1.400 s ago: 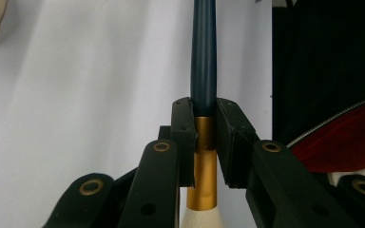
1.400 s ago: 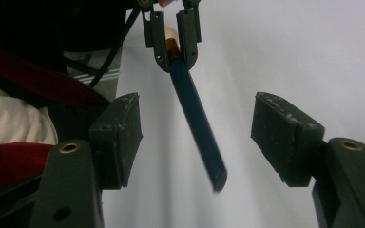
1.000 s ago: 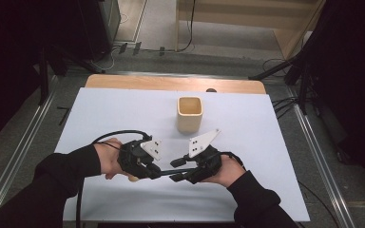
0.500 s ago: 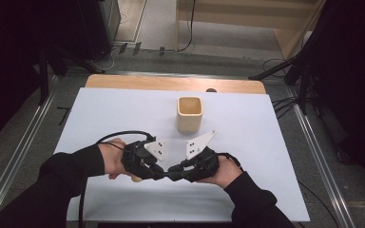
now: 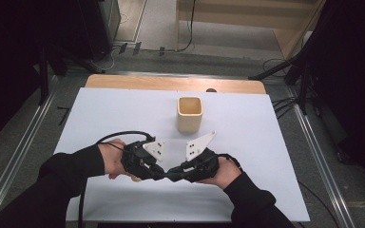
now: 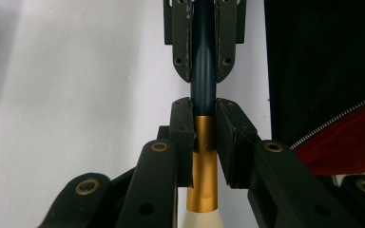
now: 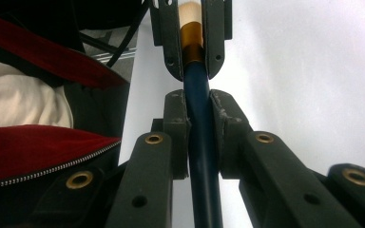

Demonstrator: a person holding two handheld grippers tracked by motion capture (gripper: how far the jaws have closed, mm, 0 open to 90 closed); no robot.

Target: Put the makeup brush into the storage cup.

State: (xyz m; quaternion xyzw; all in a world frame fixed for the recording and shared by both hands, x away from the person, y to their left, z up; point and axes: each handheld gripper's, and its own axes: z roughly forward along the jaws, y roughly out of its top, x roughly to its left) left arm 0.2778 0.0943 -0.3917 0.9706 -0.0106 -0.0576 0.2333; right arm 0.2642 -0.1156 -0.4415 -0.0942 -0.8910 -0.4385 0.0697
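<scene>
A brush with a dark blue handle [image 7: 199,156], a gold ferrule [image 6: 203,161] and pale bristles is held between both grippers, low over the white table sheet [image 5: 123,114]. My left gripper [image 6: 203,123] is shut on the gold ferrule. My right gripper [image 7: 198,114] faces it tip to tip and has just been closing its jaws; they now press on the blue handle. In the high view the left gripper [image 5: 158,172] and right gripper [image 5: 175,172] meet near the table's front edge.
A tan square cup [image 5: 189,114] stands upright on the sheet behind the grippers, apart from them. A strip of wooden tabletop [image 5: 171,84] shows at the far edge. The person's dark sleeves come in from the bottom.
The right gripper's tip has tilted in to meet the left gripper's tip. Both hands have stayed in about the same place.
</scene>
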